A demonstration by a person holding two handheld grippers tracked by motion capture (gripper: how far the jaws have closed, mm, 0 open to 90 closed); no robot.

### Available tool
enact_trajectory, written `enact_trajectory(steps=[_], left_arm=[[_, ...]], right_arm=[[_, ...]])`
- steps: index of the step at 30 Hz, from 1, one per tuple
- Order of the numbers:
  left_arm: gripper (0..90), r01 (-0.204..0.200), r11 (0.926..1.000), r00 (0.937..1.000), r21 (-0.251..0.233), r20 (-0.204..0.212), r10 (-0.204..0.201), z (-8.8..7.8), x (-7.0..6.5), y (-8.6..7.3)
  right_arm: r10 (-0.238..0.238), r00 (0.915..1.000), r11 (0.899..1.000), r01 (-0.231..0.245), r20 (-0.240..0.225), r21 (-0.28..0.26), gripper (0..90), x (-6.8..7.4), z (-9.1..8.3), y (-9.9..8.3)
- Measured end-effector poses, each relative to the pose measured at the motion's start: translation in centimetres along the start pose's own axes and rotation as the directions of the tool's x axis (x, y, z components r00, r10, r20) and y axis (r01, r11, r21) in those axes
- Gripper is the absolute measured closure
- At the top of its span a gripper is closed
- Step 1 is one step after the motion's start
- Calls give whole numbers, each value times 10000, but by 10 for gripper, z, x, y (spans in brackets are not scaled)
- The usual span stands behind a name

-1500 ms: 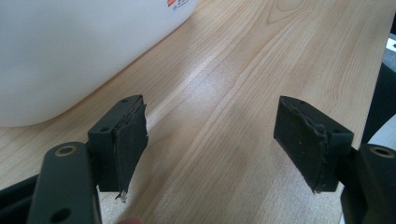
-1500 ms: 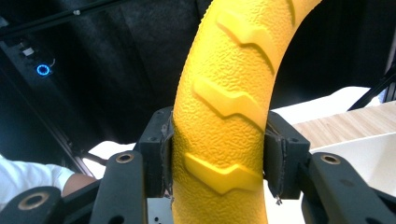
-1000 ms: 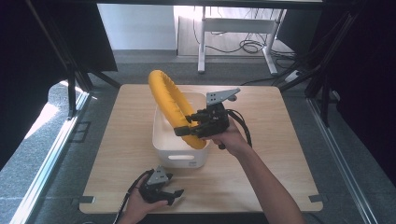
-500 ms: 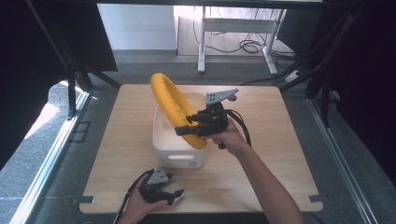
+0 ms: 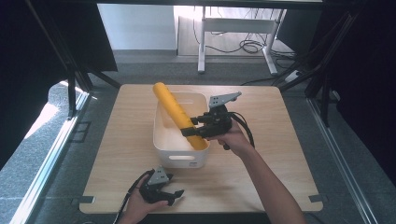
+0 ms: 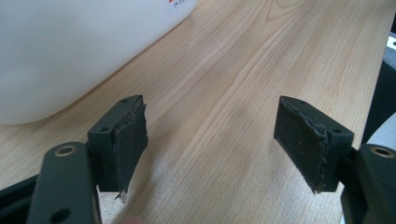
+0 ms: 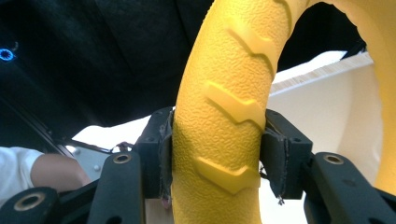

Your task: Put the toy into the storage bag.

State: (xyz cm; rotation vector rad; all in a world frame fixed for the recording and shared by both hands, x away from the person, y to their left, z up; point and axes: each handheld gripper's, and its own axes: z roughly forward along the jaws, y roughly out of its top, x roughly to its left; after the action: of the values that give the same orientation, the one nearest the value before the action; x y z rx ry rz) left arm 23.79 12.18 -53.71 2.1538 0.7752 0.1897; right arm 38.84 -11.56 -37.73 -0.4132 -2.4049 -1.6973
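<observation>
As the left gripper (image 5: 163, 192) rests idle and spread wide at lower left on the table (image 5: 280, 158), the yellow ring (image 5: 180, 116) at centre frame has turned edge-on to the high camera, where a second ago it showed a broad curve. It stands tilted in the white bin (image 5: 180, 156), its lower part over the bin's near right corner. At right, the right gripper (image 5: 198, 127) is clamped on the ring's rim. Whether the ring is going in or coming out cannot be told. The bin's walls hem the ring.
</observation>
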Motion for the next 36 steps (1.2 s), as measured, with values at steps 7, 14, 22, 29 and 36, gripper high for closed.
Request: enact_trajectory(steps=[7, 14, 22, 29, 36], left_arm=[[256, -9, 10000, 10000, 31, 28, 9, 1, -1, 0], [256, -10, 10000, 10000, 37, 34, 10, 1, -1, 0], [256, 2, 10000, 10000, 16, 18, -2, 1, -1, 0], [256, 11, 10000, 10000, -37, -18, -11, 0, 0, 0], [256, -4, 10000, 10000, 3, -10, 4, 1, -1, 0]], right_arm=[[-184, 9994, 9998, 184, 305, -11, 481, -1, -6, -3], [-403, 9966, 9991, 409, 725, -67, 423, 3, -6, -3], [-508, 9947, 9974, 551, 894, -458, 357, 14, -10, -4], [-655, 9926, 9950, 727, 1026, -684, 355, 20, -19, -8], [-350, 9863, 9908, 554, 1612, -1239, 351, 18, -41, -22]])
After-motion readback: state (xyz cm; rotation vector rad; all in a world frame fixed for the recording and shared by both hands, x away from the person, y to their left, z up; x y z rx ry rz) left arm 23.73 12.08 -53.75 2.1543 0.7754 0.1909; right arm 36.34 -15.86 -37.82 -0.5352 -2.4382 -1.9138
